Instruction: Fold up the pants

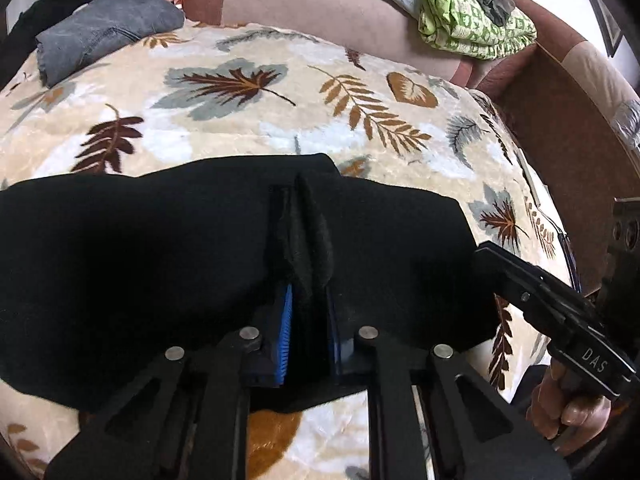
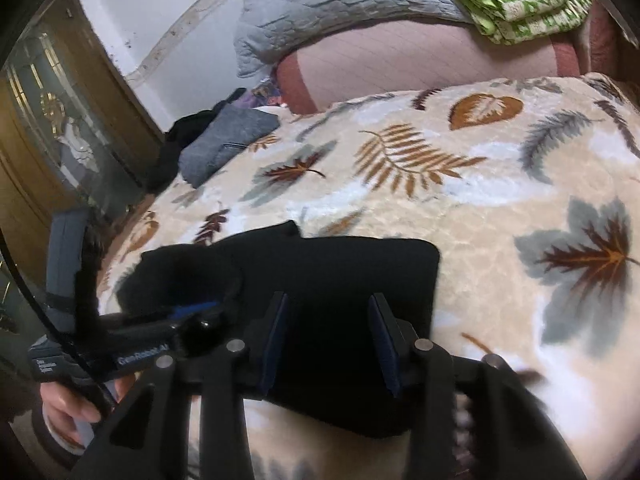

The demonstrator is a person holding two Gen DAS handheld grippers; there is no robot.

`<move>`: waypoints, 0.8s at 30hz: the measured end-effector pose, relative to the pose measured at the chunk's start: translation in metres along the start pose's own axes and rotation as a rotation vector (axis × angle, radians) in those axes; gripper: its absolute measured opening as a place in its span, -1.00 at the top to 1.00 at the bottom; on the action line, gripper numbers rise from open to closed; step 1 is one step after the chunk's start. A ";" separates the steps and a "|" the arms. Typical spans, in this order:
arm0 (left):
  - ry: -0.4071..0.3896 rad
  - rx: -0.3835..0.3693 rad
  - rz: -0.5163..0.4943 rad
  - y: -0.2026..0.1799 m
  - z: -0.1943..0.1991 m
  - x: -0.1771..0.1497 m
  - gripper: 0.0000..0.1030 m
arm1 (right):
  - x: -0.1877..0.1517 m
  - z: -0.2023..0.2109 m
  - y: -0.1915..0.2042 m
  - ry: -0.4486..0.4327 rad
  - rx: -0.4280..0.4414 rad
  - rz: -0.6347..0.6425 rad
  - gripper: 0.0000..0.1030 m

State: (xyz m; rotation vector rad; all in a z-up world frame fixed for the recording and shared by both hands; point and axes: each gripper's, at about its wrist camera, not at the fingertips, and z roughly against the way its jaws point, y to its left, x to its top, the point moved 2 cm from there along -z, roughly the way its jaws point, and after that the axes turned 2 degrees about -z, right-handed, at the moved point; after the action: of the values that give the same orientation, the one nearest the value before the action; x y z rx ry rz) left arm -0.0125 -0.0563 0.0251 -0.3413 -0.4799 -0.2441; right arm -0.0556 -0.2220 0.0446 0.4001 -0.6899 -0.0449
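Black pants (image 1: 120, 260) lie folded into a flat rectangle on a cream blanket with a leaf print (image 1: 240, 128). My left gripper (image 1: 308, 300) is shut on a raised ridge of the black cloth, which bunches up between its blue pads (image 1: 285, 320). In the right wrist view the pants (image 2: 340, 264) spread under my right gripper (image 2: 330, 312). Its fingers stand apart over the right half of the cloth, and the pads press on nothing. The left gripper (image 2: 200, 308) shows there at the pants' left end. The right gripper (image 1: 484, 252) reaches the pants' right edge.
A folded grey garment (image 1: 100, 28) on a black one lies at the far left of the blanket. A green patterned cloth (image 1: 472, 20) and a grey quilt (image 2: 320, 12) rest on a pink backrest (image 1: 320, 12). A glass-fronted wooden cabinet (image 2: 40, 120) stands at left. A hand (image 1: 568, 408) holds each gripper.
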 end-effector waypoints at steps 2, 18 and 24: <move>-0.004 0.015 0.013 0.005 0.003 -0.006 0.81 | -0.005 -0.010 0.005 0.022 0.011 0.003 0.16; -0.044 0.088 0.023 0.007 0.017 -0.016 0.84 | -0.015 -0.021 0.028 0.052 -0.052 0.046 0.15; -0.061 0.142 0.032 0.018 0.029 -0.023 0.79 | -0.023 -0.032 0.035 0.072 -0.103 0.067 0.08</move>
State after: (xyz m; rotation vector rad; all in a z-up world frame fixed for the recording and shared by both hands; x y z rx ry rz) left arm -0.0386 -0.0258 0.0330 -0.2179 -0.5483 -0.1681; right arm -0.0565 -0.1751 0.0213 0.2784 -0.6265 -0.0019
